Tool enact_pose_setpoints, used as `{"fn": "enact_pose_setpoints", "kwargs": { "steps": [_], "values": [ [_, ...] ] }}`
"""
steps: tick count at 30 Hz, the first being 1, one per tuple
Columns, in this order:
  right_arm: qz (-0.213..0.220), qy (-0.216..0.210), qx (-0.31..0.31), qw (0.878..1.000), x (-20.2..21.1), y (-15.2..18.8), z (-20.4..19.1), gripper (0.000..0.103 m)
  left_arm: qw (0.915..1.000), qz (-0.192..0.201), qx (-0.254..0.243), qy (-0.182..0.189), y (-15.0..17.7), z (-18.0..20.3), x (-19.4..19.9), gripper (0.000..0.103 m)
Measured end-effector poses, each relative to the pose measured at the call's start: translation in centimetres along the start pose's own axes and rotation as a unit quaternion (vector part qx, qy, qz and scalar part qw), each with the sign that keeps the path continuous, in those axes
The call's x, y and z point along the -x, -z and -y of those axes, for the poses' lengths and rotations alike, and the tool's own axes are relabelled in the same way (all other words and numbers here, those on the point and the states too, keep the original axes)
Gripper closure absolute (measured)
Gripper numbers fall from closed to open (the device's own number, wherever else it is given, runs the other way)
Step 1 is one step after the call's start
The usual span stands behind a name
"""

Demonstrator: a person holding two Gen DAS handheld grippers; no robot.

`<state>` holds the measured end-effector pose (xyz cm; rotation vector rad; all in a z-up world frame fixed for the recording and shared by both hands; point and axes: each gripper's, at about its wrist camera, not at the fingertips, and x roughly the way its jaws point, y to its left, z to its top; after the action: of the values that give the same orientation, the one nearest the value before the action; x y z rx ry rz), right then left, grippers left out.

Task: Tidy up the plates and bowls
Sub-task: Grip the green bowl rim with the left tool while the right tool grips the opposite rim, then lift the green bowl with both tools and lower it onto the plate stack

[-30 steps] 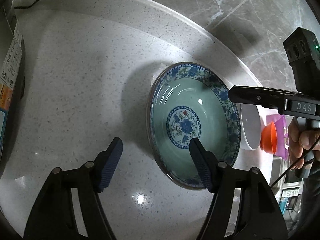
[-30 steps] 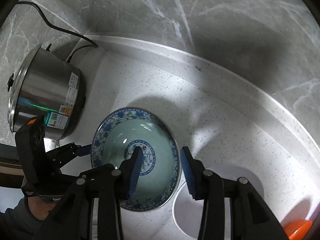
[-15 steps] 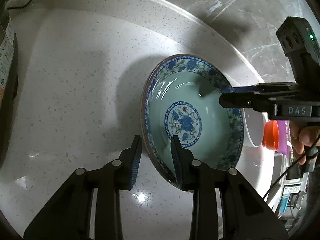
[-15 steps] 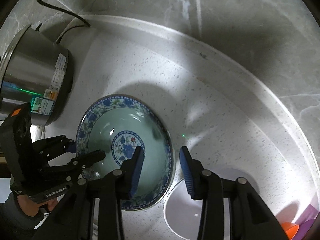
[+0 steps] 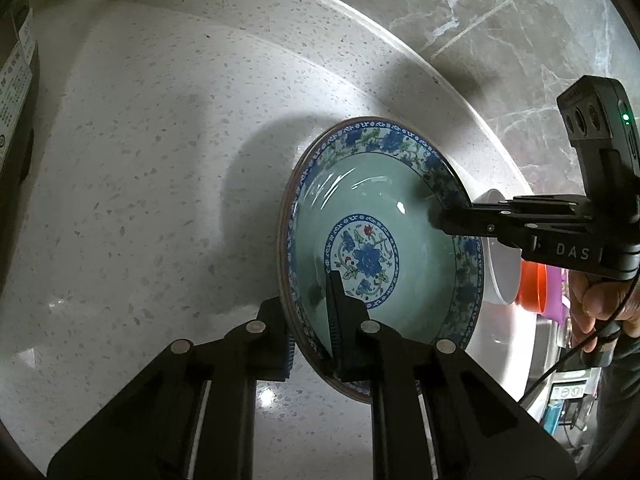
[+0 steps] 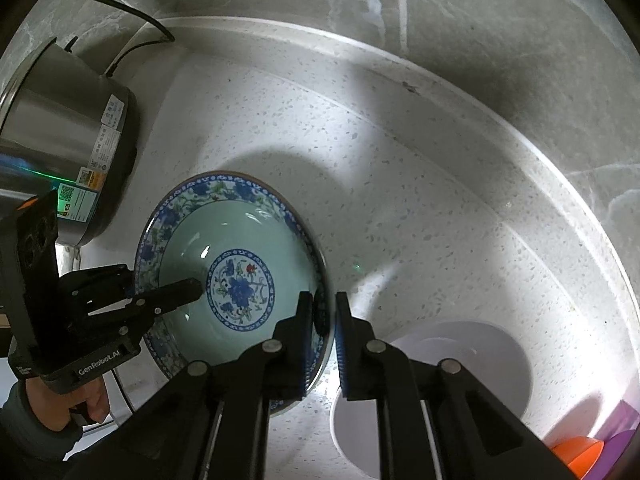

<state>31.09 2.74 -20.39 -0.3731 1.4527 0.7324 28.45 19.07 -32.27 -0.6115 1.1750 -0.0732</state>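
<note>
A green bowl with a blue floral rim (image 5: 384,240) (image 6: 224,240) is over the white speckled counter (image 5: 160,160). My left gripper (image 5: 308,304) is shut on its near left rim, one finger inside the bowl and one outside. In the right wrist view the left gripper (image 6: 160,284) comes in from the left, held by a hand. My right gripper (image 6: 324,300) is shut on the opposite rim, pads on both sides. In the left wrist view the right gripper (image 5: 444,220) reaches in from the right.
A white bowl (image 6: 440,360) (image 5: 500,280) stands right next to the green one, with an orange cup (image 6: 576,454) and a purple item (image 6: 624,436) beyond it. A steel rice cooker (image 6: 60,128) with a black cord stands at the left. A grey marble wall (image 6: 400,8) backs the counter.
Both grippers have closed onto the green bowl's rim: the left from wide open astride the near edge, the right from half open over the far edge.
</note>
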Motion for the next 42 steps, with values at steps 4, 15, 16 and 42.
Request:
{"fn": "enact_pose_setpoints", "kwargs": {
  "steps": [4, 15, 16, 42],
  "values": [
    [0.006, -0.005, -0.006, 1.0, 0.0, 0.7, 0.1, 0.091, 1.0, 0.0, -0.003, -0.004, 0.3, -0.1, 0.3, 0.092],
    [0.027, -0.017, -0.031, 0.999, 1.9, 3.4, 0.2, 0.092, 0.9998, -0.002, -0.013, 0.012, 1.0, 1.6, 2.8, 0.092],
    [0.03, -0.019, -0.035, 0.999, 2.3, 3.9, 0.4, 0.092, 0.9998, -0.004, -0.016, 0.013, 1.2, 2.1, 3.1, 0.092],
    [0.114, -0.07, -0.192, 0.972, 13.4, 27.6, 6.3, 0.092, 0.9811, -0.103, -0.132, 0.097, 13.5, 20.3, 4.5, 0.092]
  ]
}}
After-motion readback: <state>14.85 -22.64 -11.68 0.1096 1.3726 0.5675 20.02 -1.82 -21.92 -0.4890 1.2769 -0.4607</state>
